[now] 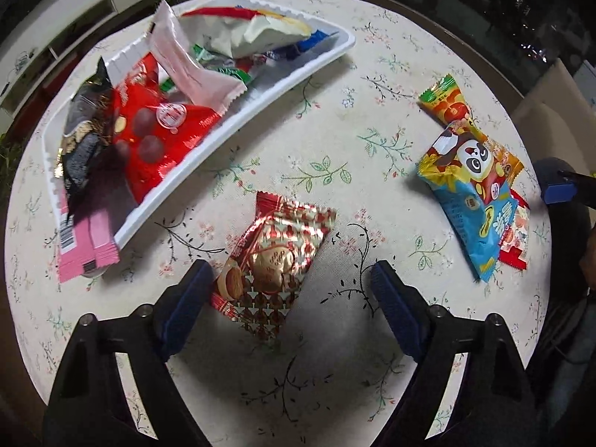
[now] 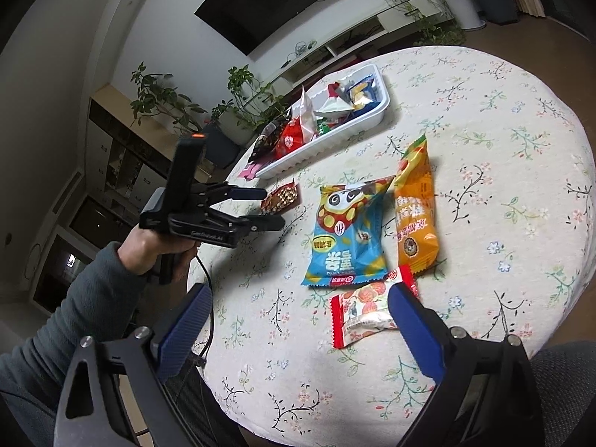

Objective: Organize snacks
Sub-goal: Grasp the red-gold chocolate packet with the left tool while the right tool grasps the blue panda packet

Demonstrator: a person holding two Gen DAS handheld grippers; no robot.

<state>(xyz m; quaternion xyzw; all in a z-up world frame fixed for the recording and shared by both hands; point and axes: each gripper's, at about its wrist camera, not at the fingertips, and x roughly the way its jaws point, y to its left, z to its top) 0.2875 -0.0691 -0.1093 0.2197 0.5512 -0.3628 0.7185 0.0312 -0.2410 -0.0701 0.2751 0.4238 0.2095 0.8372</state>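
A red-and-gold snack packet (image 1: 275,257) lies on the floral tablecloth between the fingers of my left gripper (image 1: 288,279), which points down at it. Its jaws stand open: the left pad (image 1: 186,305) is at the packet's edge, the right pad is well clear. The side view shows the same left gripper (image 2: 270,208) over this packet (image 2: 281,197). My right gripper (image 2: 298,298) is open above a red-and-white packet (image 2: 368,313) near its right finger. A blue panda packet (image 2: 346,234) and an orange packet (image 2: 415,205) lie beyond. The white tray (image 1: 316,63) holds several snacks.
A pink packet (image 1: 89,253) sticks out over the tray's near end. The round table's edge (image 2: 208,223) runs close beside the person's hand (image 2: 149,246), and a cable hangs from the left gripper. Potted plants, shelves and a dark wall screen stand behind the table.
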